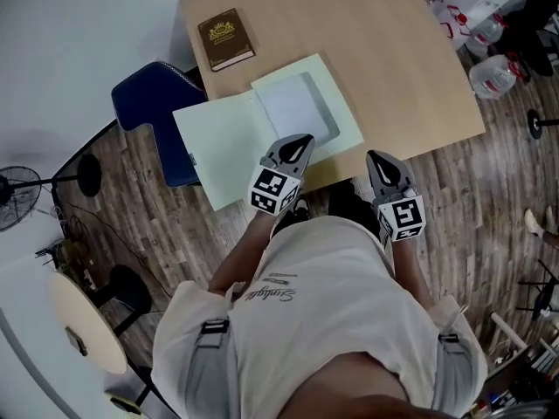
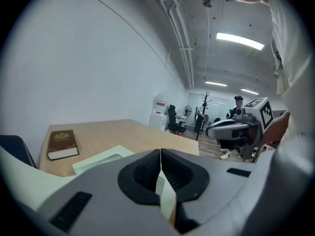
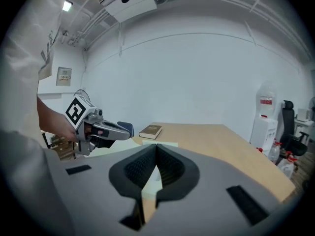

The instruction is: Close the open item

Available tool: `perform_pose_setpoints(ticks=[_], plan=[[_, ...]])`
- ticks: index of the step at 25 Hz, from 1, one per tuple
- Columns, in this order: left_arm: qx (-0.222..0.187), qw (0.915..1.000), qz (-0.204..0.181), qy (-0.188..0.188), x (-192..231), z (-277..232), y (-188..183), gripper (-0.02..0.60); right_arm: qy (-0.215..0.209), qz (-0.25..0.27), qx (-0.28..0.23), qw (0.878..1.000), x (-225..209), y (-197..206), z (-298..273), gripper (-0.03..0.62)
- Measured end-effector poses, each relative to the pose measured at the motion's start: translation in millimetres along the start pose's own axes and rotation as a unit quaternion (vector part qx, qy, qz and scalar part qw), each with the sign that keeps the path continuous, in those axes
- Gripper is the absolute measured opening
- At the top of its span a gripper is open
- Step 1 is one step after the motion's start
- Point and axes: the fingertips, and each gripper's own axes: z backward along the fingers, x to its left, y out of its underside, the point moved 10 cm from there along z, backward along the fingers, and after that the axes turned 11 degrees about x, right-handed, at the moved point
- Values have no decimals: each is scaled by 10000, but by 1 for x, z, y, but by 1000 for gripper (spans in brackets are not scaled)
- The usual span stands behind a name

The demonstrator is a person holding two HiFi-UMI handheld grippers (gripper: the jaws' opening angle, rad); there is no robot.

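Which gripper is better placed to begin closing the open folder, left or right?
Left, probably. The left gripper hangs over the folder, near its open cover; the right gripper is at the table edge, beside the folder. Both have shut fingers.

A pale wooden worktop (image 1: 393, 68) stands on a grey plank floor (image 1: 489, 208). A blue chair (image 1: 148, 103) sits at its left, with a fan (image 1: 16, 197) further left. The walls (image 2: 88, 73) are white, and strip lights (image 2: 240, 41) glow overhead.

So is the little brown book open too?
No, the brown book lies closed on the table with its cover up, just past the open green folder.
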Motion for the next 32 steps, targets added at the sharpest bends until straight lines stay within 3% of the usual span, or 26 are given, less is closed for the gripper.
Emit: perform_pose_setpoints(ticks=[7,13,19,23,28,32], plan=[[25,9968,215,-771,14,-26,-29,15,-840,314,-102,9959,-81,-23,-56,-5],[33,9878,576,-1446,16,-24,-37,15,-1581,620,-43,9855,-109,-36,-98,-5],[-89,9697,1132,-2165,26,-4,-26,15,-2319,1075,59,9668,-103,-45,-137,-5],[-102,9613,1437,-2347,23,13,-7,15,-2598,1161,160,9585,-89,-48,-149,-5],[-155,9572,1504,-2470,29,42,10,15,-2727,990,46,9570,-64,-70,-159,-5],[-323,9475,1582,-2761,39,72,23,15,-2942,1227,59,9478,-32,-81,-160,-5]])
